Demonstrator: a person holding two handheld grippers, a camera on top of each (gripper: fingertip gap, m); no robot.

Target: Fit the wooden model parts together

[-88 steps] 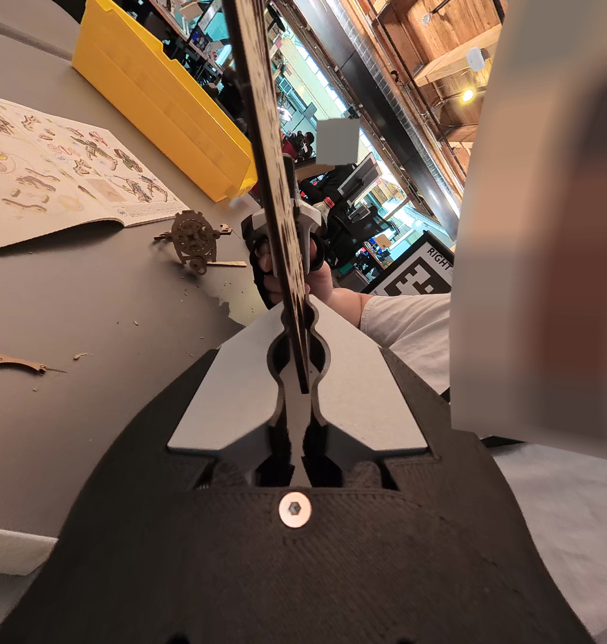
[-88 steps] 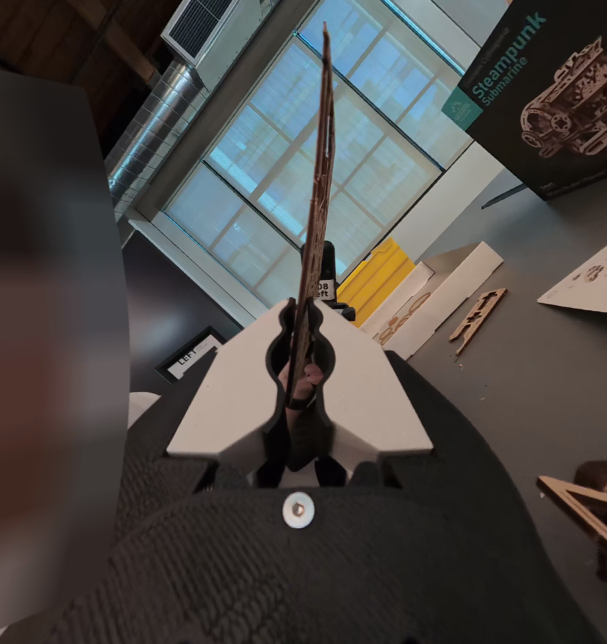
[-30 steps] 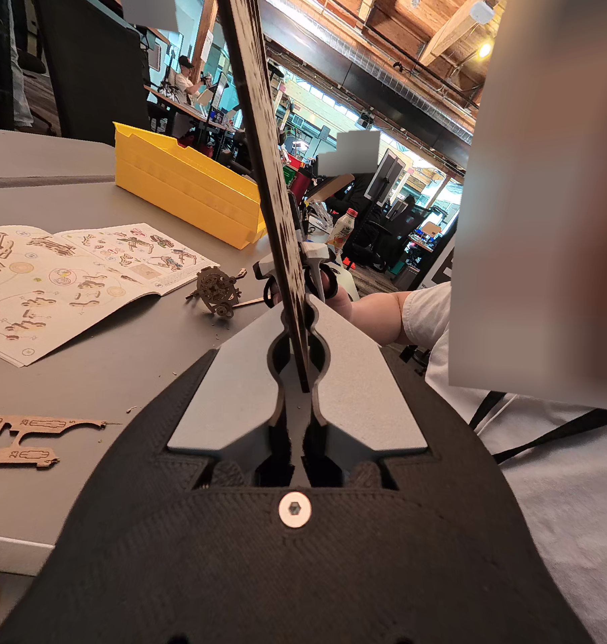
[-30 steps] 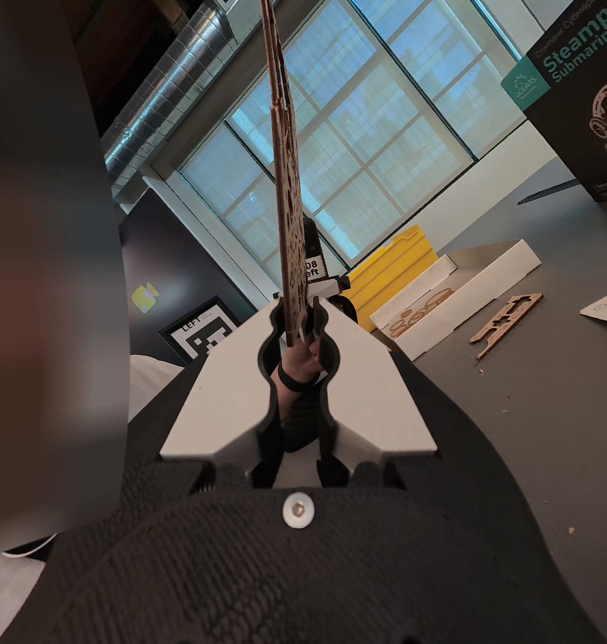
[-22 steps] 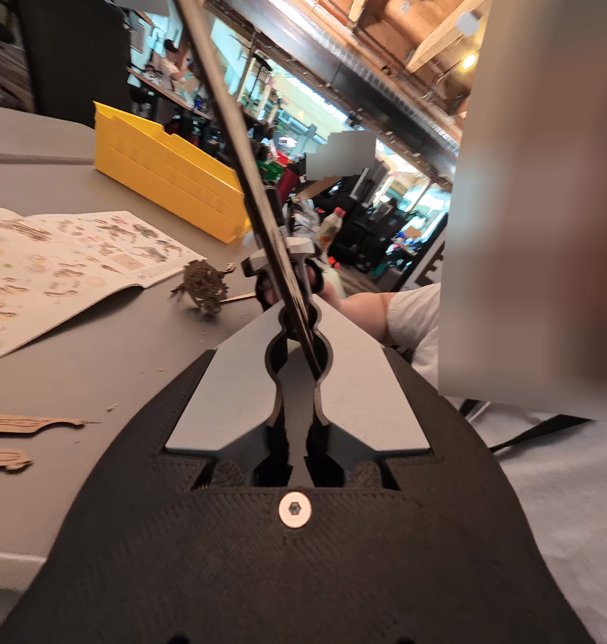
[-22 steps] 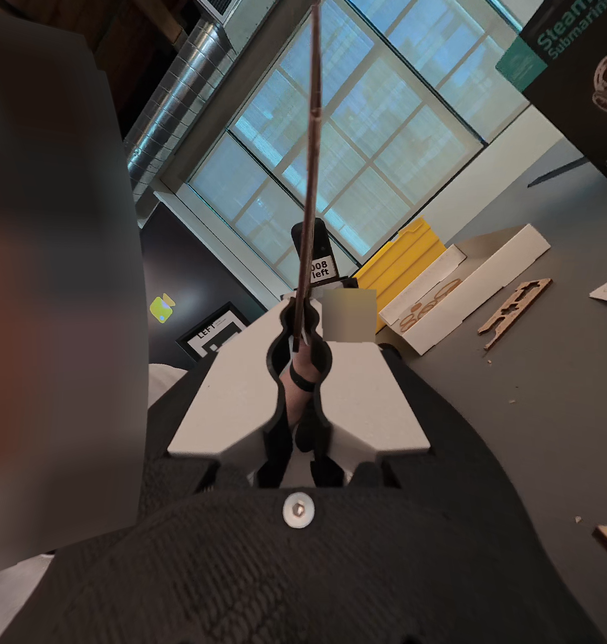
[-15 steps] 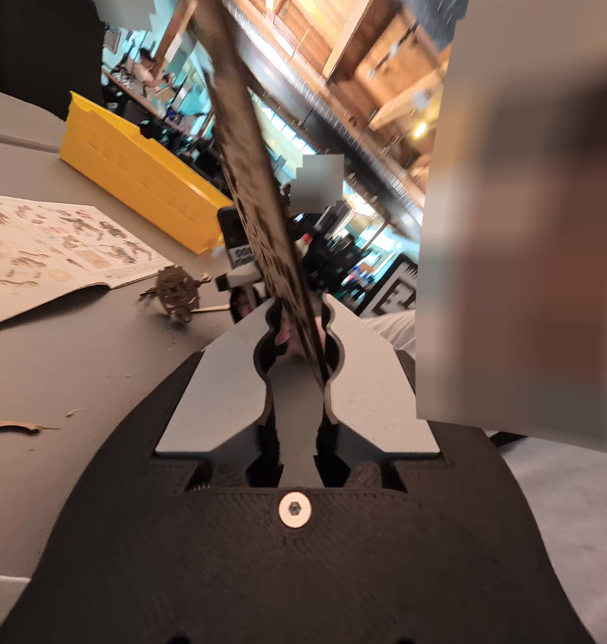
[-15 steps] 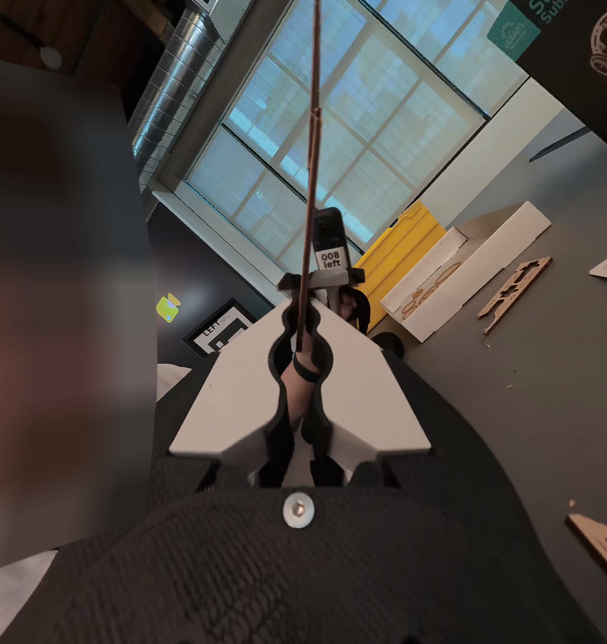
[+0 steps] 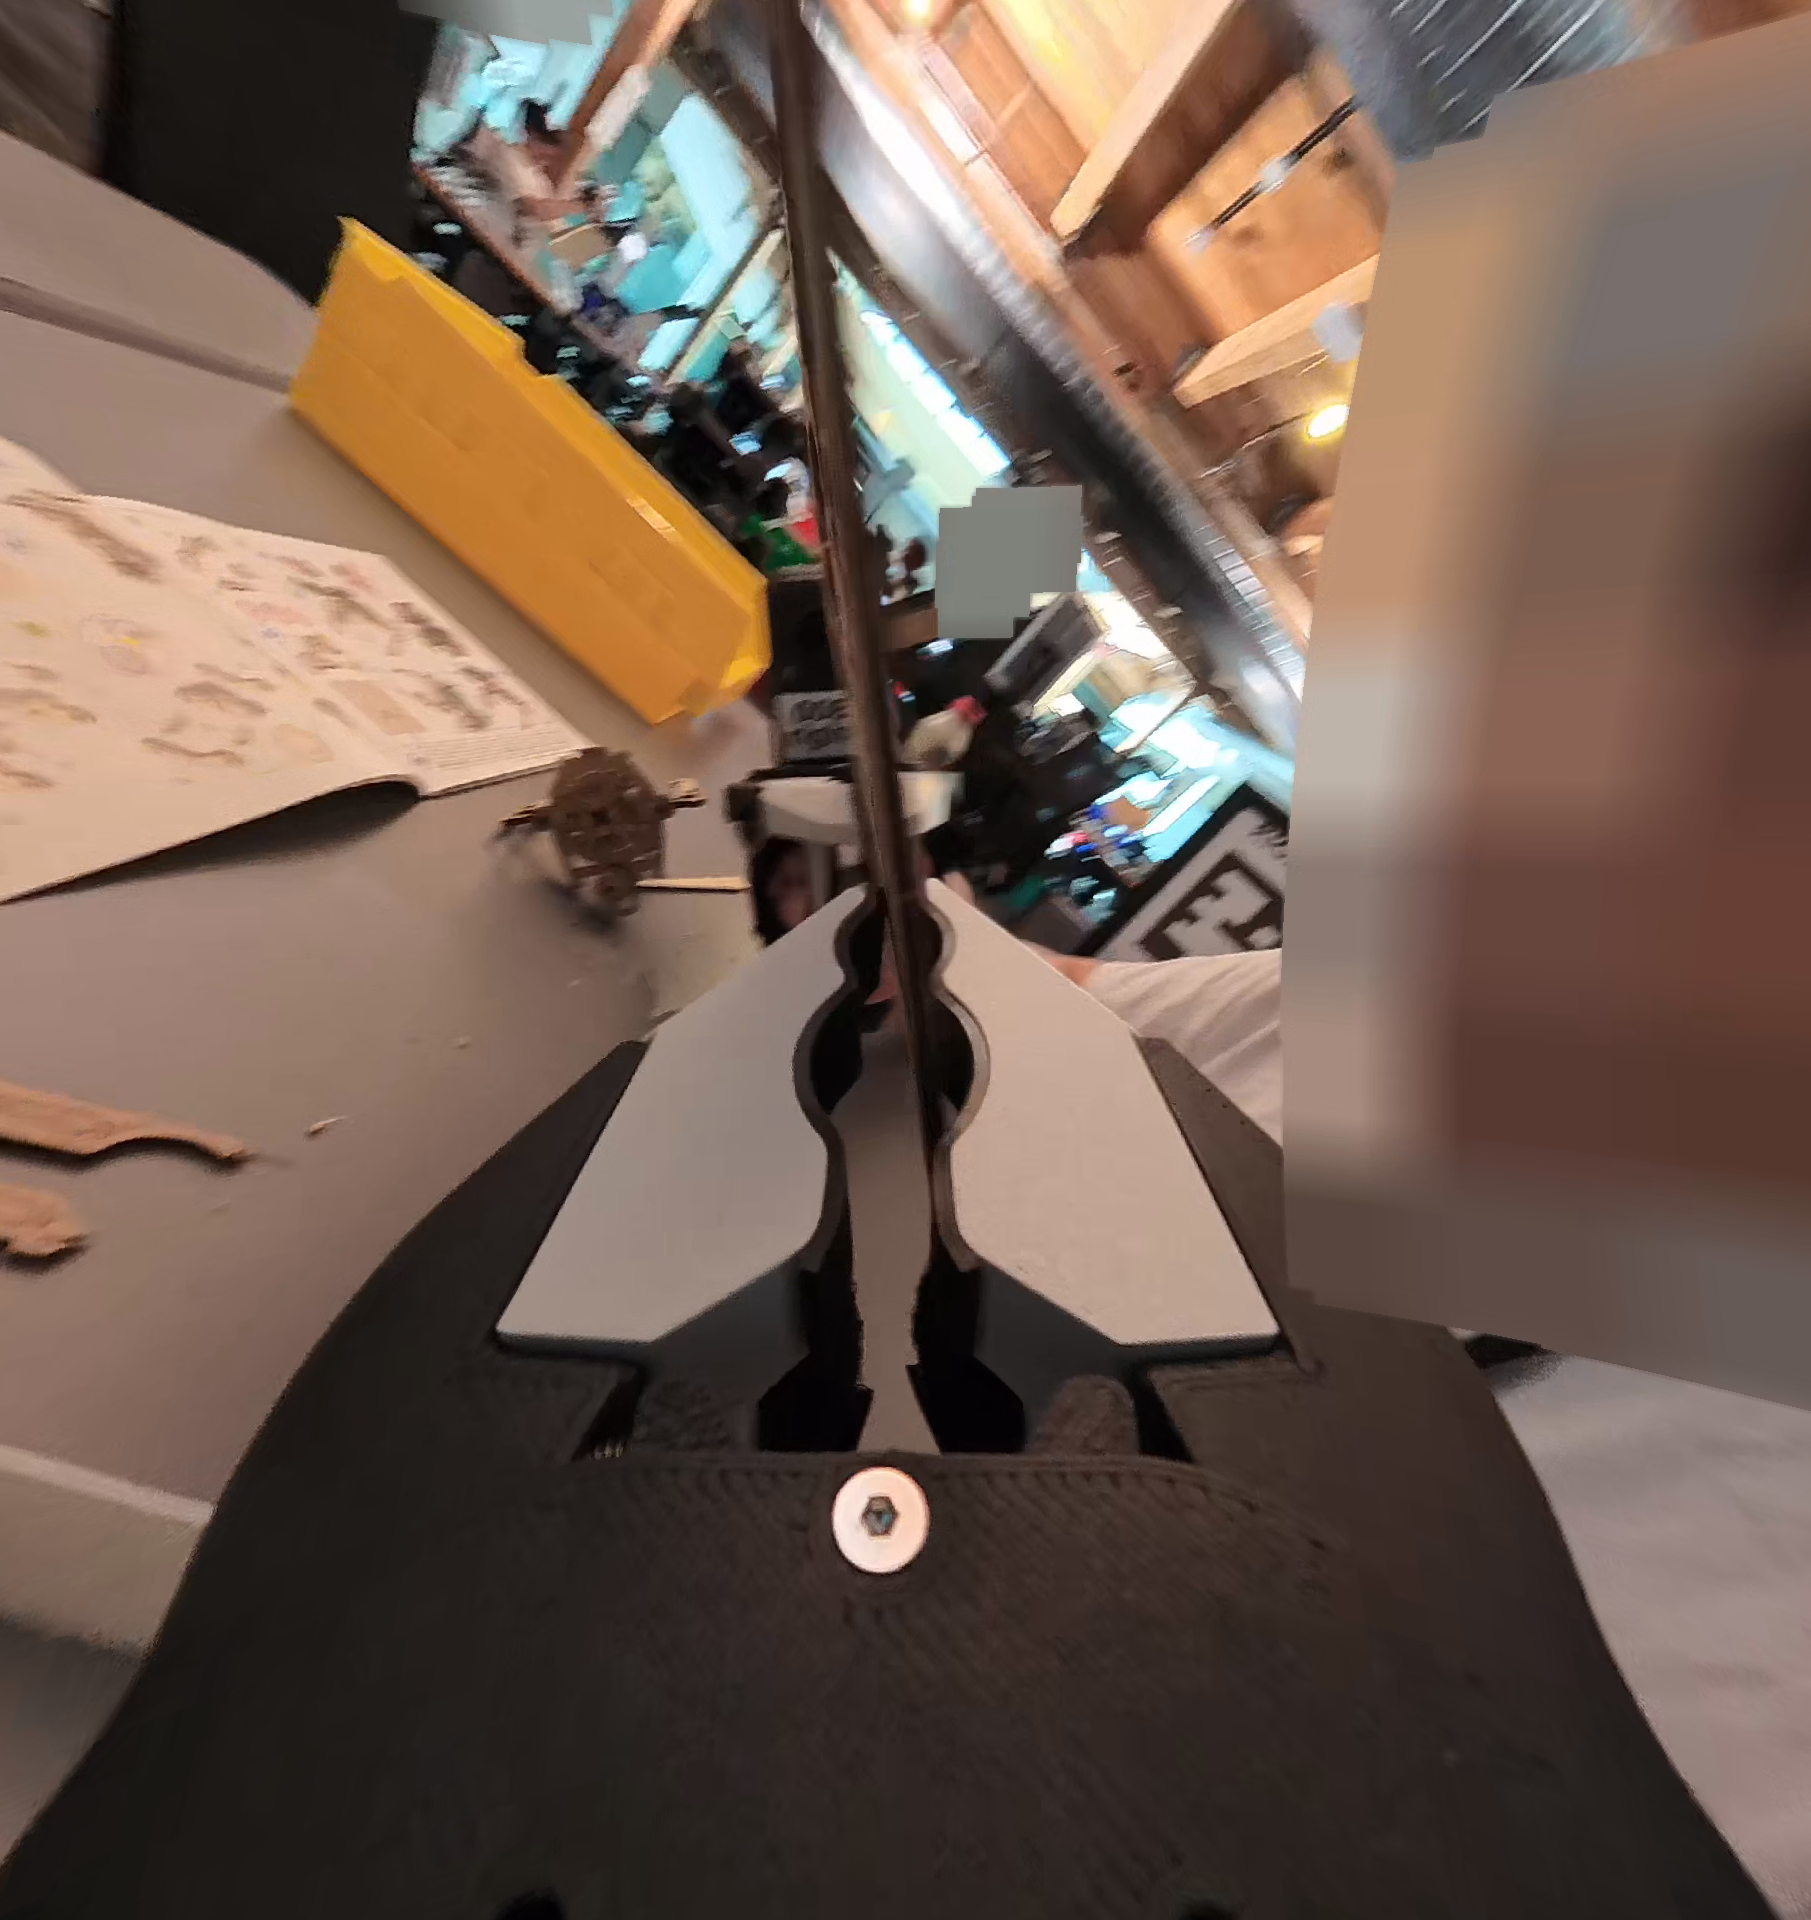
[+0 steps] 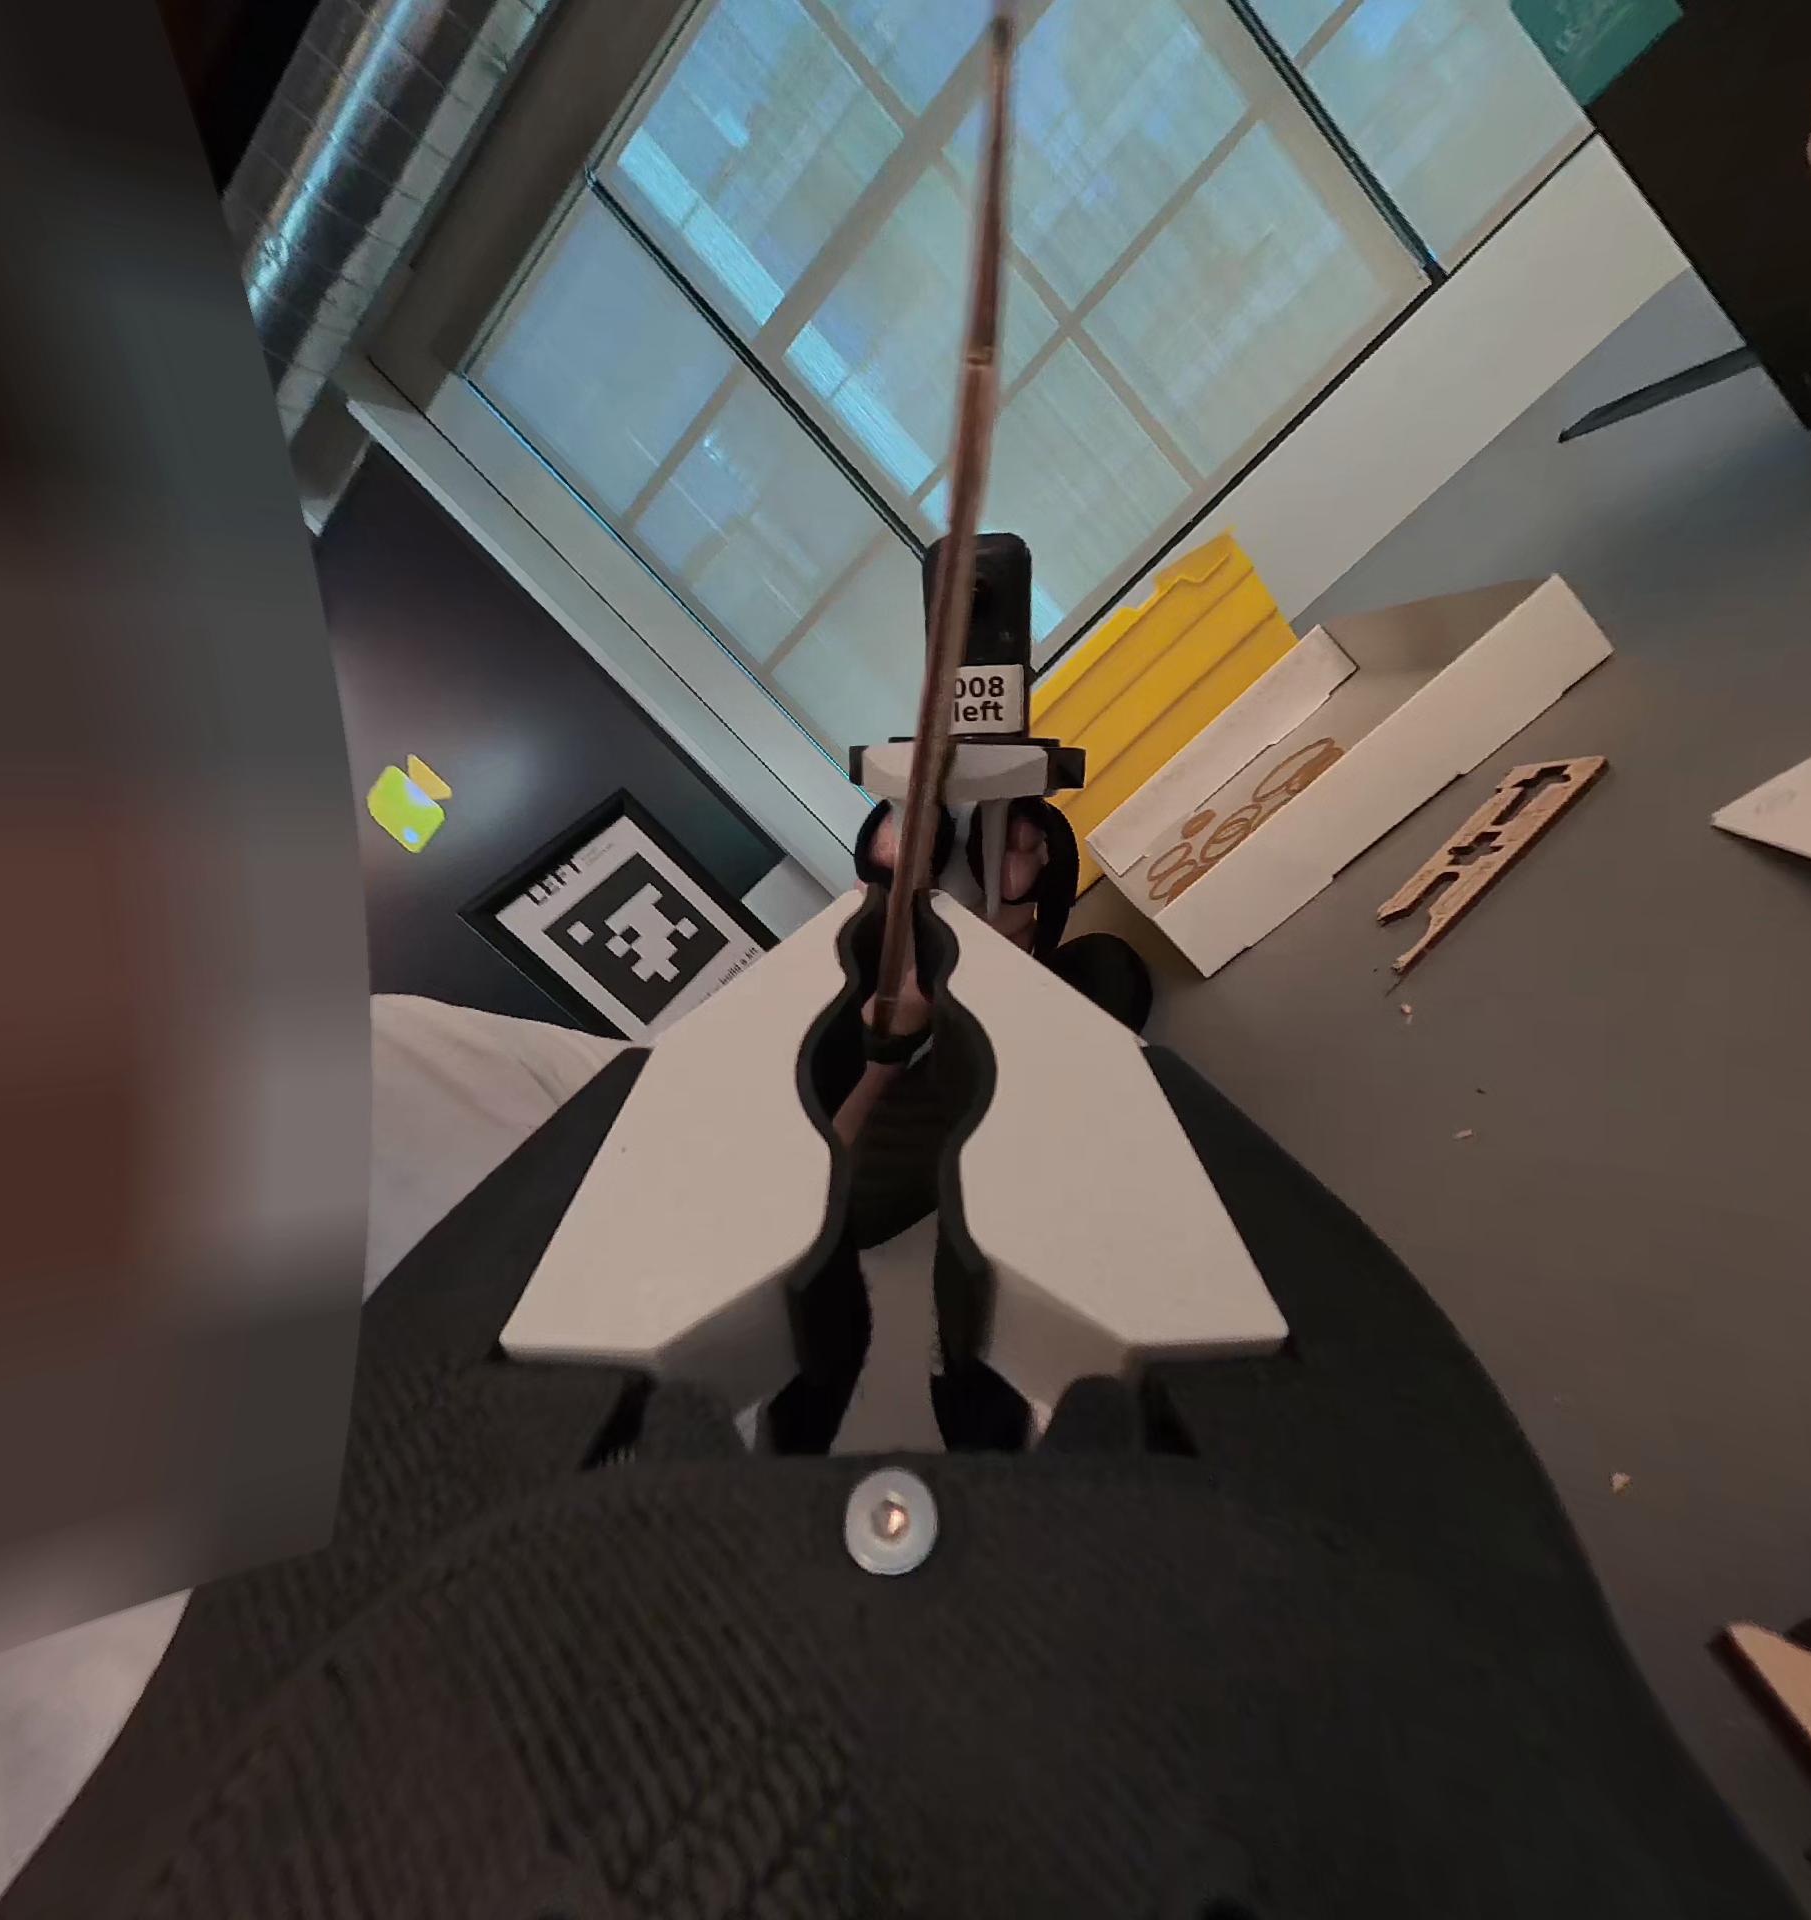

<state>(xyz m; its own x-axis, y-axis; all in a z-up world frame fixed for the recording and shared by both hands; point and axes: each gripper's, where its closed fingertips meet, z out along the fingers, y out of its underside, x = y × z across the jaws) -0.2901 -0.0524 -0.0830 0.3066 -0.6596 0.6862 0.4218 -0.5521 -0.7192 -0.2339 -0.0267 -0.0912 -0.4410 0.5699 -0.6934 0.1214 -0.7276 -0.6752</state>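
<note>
Plywood is what's being dealt with: a thin, dark, laser-cut wooden sheet (image 9: 847,582), seen edge-on and held up above the grey bench (image 9: 288,997). Left tool (image 9: 896,920) looks loosened around it, right tool (image 10: 899,914) pinched on. Light, stiff-ish, probably snappy, so it's best gripped near the solid edges.

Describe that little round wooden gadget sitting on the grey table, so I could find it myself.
Start at the long yellow bin at the back of the grey table, then look to the open instruction booklet in front of it. Just off the booklet's near corner stands the small gear wheel assembly. Unlike the flat cut-out offcuts nearby, it is round, toothed and upright.
</note>
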